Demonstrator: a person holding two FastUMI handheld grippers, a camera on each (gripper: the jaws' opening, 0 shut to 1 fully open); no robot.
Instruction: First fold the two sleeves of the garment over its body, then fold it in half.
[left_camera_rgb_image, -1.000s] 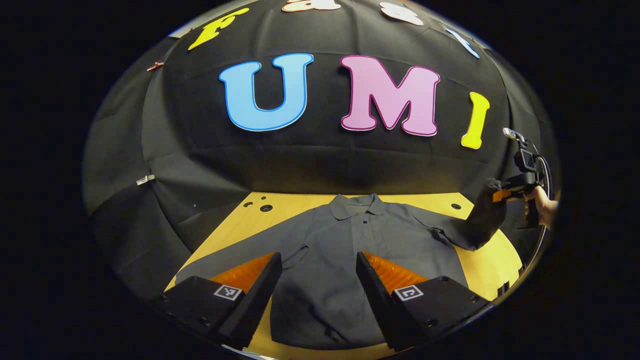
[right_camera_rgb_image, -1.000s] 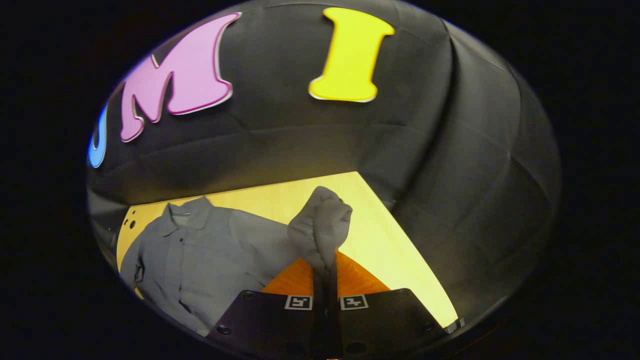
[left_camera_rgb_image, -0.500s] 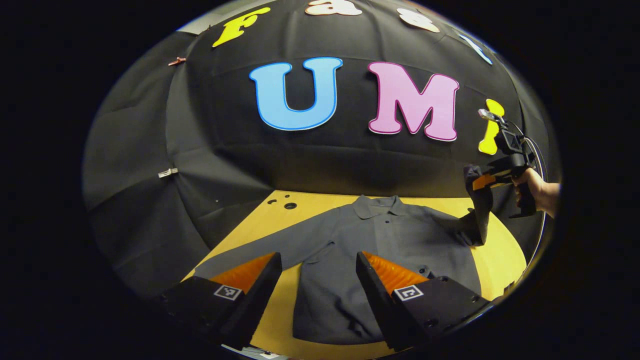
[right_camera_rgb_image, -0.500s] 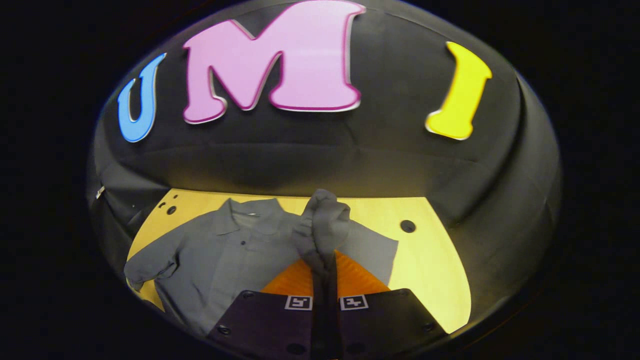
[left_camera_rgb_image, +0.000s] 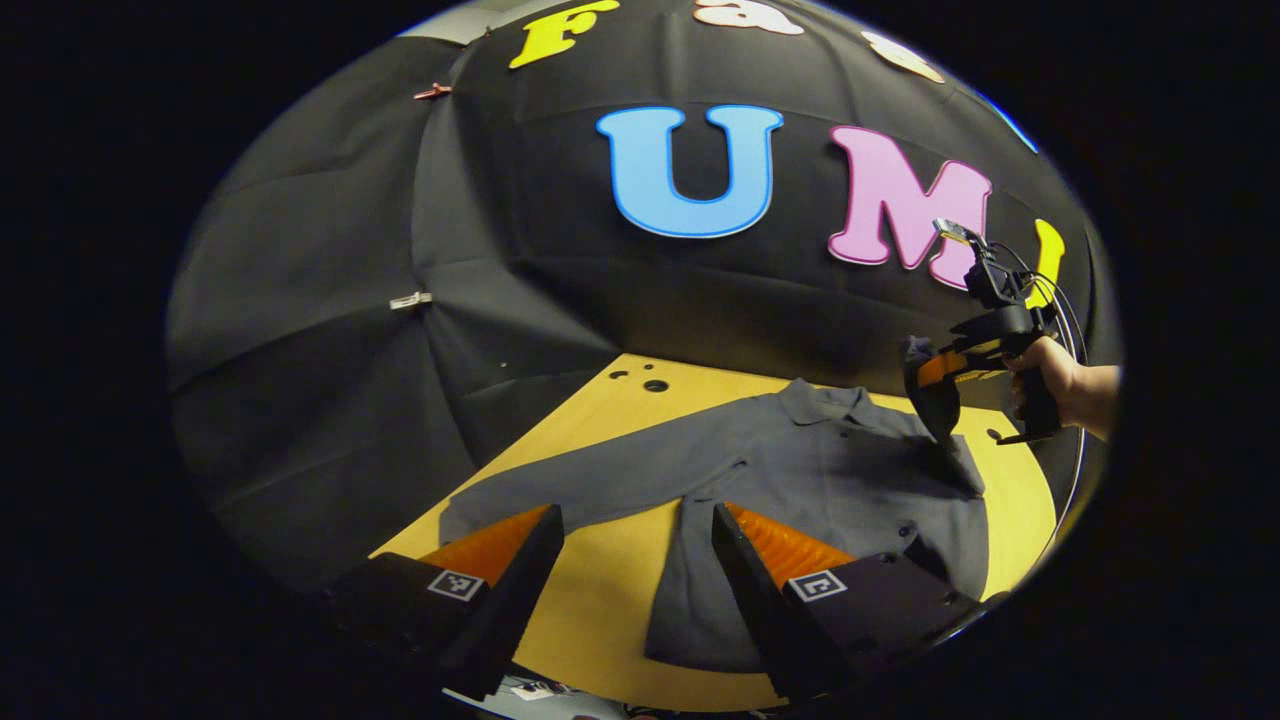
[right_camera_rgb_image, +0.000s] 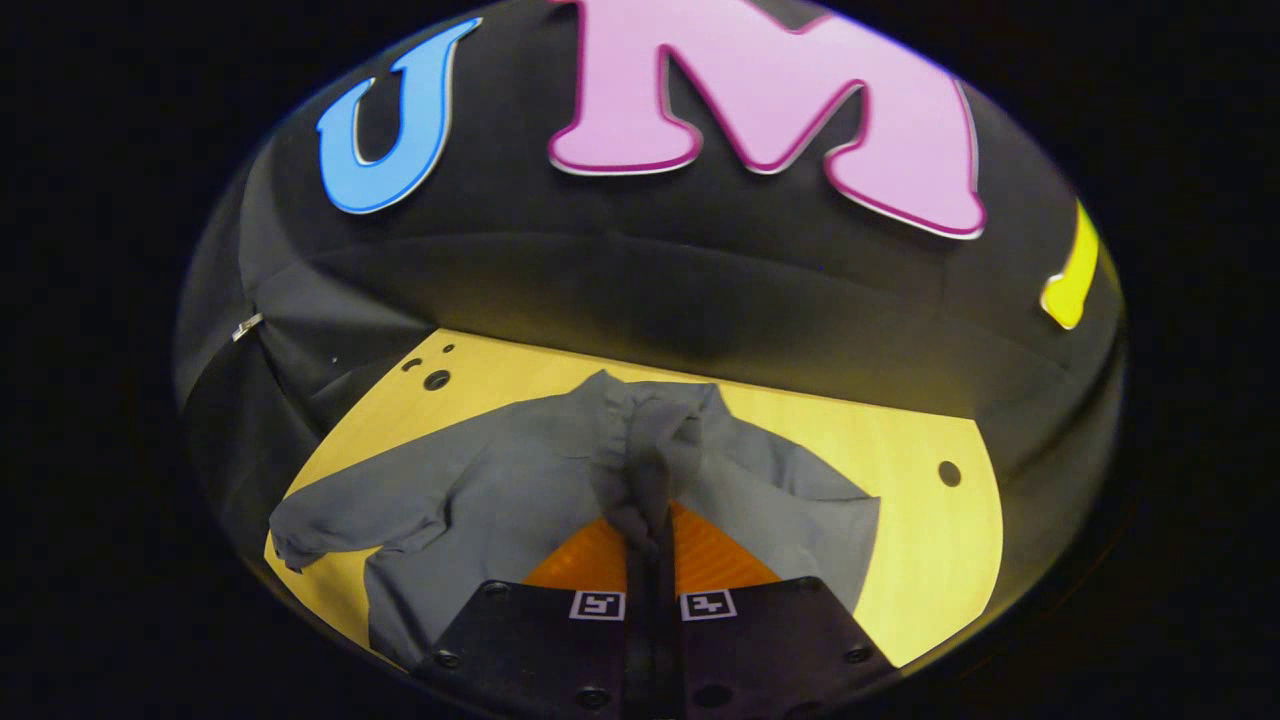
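The right tongs (right_camera_rgb_image: 650, 530) are clamped on the bunched cuff of one sleeve (right_camera_rgb_image: 655, 450) of a grey collared garment (right_camera_rgb_image: 480, 500), both fingers pressed together on the cloth, which stands up in a crumpled tuft just ahead of their tips. In the left gripper view the same tongs (left_camera_rgb_image: 925, 372) hang raised above the surface (left_camera_rgb_image: 610, 610), held by a hand (left_camera_rgb_image: 1050, 375), with the pinched sleeve (left_camera_rgb_image: 935, 405) drooping from them onto the garment's (left_camera_rgb_image: 820, 490) shoulder and chest near the collar (left_camera_rgb_image: 825, 402). The left tongs (left_camera_rgb_image: 635, 545) stand wide apart with nothing between the fingers, poised above the near edge of the surface beside the garment's hem. There is one garment with two sleeves: the lifted one, and a second sleeve (left_camera_rgb_image: 570, 490) that lies flat and stretched out toward the surface's left edge, its cuff near the near-left corner. The garment lies face up in the middle of the yellow wooden surface, its long axis running from the collar, which points to the far edge and the black cloth wall (left_camera_rgb_image: 330, 330), down to the hem at the near edge; a row of small buttons runs along that axis. Three dark round holes (left_camera_rgb_image: 655, 385) mark the surface's far-left corner, and one more hole (right_camera_rgb_image: 948, 473) sits near its right edge.
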